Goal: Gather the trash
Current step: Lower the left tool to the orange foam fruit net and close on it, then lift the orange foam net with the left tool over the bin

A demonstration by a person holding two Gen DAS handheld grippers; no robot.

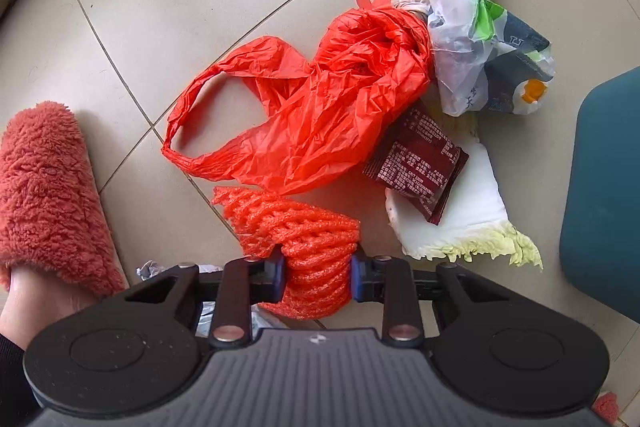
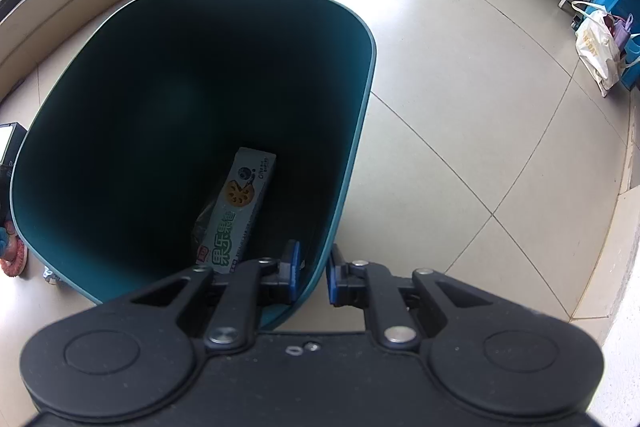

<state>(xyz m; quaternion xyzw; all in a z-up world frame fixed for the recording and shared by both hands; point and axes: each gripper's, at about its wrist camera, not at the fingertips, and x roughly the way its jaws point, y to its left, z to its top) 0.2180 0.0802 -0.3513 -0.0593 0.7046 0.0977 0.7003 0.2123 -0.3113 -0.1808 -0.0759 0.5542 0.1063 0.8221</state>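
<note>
While right tongs [image 2: 314, 275] clamp bin [image 2: 360, 131], left tongs [image 1: 318, 277] squeeze foam net [image 1: 304, 231]

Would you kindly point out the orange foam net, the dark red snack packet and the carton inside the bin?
Orange foam net [image 1: 316, 247]: left wrist view, on its mesh above the pads.
Dark red snack packet [image 1: 420, 167]: left wrist view, on its printed face.
Carton [image 2: 240, 203]: right wrist view, on its printed front.

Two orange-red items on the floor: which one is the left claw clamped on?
The foam fruit net, ribbed mesh squeezed by the left claw; the crinkled plastic bag lies free beyond it.
</note>
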